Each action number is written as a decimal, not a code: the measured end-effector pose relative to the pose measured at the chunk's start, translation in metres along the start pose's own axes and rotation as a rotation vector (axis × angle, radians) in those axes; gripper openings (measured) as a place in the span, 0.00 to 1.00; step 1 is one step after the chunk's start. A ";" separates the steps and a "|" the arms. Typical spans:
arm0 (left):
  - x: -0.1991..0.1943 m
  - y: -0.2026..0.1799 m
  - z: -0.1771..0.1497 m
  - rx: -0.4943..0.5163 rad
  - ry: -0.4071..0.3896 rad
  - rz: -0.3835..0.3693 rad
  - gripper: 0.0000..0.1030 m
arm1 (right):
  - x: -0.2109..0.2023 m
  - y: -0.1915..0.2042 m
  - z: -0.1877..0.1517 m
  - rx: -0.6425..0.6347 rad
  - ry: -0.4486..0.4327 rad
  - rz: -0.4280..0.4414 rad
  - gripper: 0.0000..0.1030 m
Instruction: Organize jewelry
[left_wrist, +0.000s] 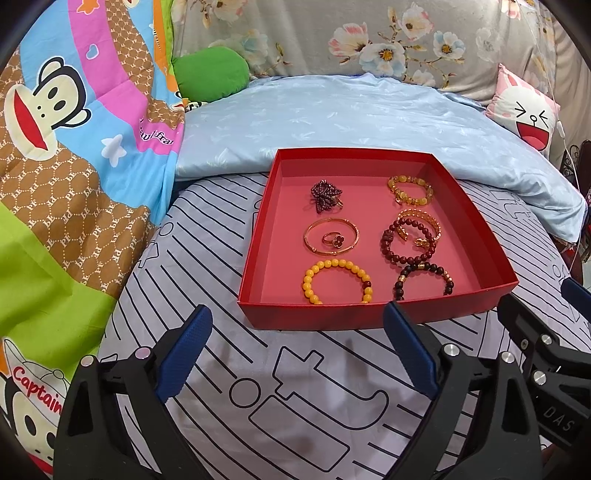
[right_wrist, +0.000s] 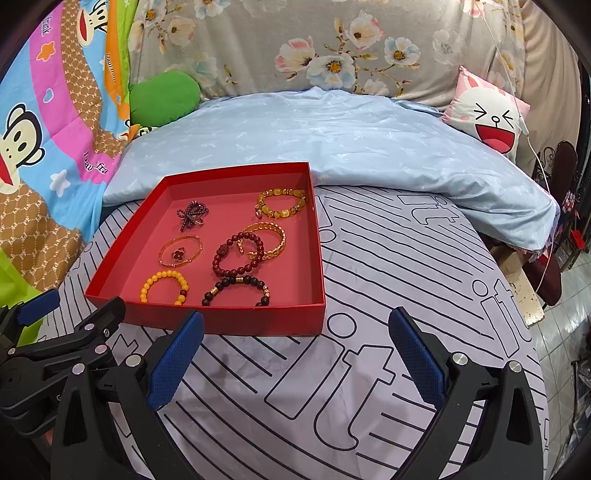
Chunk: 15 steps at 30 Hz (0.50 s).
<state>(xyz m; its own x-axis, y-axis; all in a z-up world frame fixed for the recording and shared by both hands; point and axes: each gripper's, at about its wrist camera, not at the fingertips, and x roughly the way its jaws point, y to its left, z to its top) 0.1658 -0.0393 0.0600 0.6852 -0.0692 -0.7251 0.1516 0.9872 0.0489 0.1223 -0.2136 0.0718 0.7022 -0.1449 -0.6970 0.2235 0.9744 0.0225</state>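
Note:
A red tray (left_wrist: 317, 315) (right_wrist: 236, 325) lies on the striped bedsheet. In it are a dark beaded bow (left_wrist: 325, 195), a gold bangle (left_wrist: 310, 242) around a flower ring (left_wrist: 334, 240), a yellow bead bracelet (left_wrist: 338, 282), an amber bracelet (left_wrist: 410, 190), a gold open bangle (left_wrist: 424, 218), a red bead bracelet (left_wrist: 406, 240) and a dark bead bracelet (left_wrist: 423, 278). My left gripper (left_wrist: 299, 328) is open and empty just before the tray's near wall. My right gripper (right_wrist: 295, 330) is open and empty at the tray's near right corner.
A folded light-blue quilt (left_wrist: 351, 122) lies behind the tray. A cartoon blanket (left_wrist: 74, 147) rises on the left, with a green cushion (left_wrist: 210, 74) and a pink face pillow (left_wrist: 524, 110) at the back. The bed's edge and a tiled floor (right_wrist: 561, 332) are on the right.

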 end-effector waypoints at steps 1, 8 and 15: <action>0.000 0.000 0.000 0.000 -0.001 0.001 0.86 | 0.000 0.001 0.000 -0.002 0.000 -0.001 0.94; -0.001 0.000 0.000 0.001 -0.001 0.002 0.86 | 0.001 0.001 0.000 -0.002 0.001 -0.002 0.94; -0.003 0.000 -0.001 -0.002 -0.004 0.005 0.86 | 0.000 0.001 0.001 -0.001 0.000 0.000 0.94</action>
<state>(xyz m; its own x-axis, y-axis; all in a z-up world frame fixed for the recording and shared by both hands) 0.1631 -0.0388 0.0609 0.6884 -0.0652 -0.7224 0.1467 0.9879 0.0506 0.1233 -0.2125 0.0720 0.7020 -0.1451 -0.6973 0.2227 0.9747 0.0214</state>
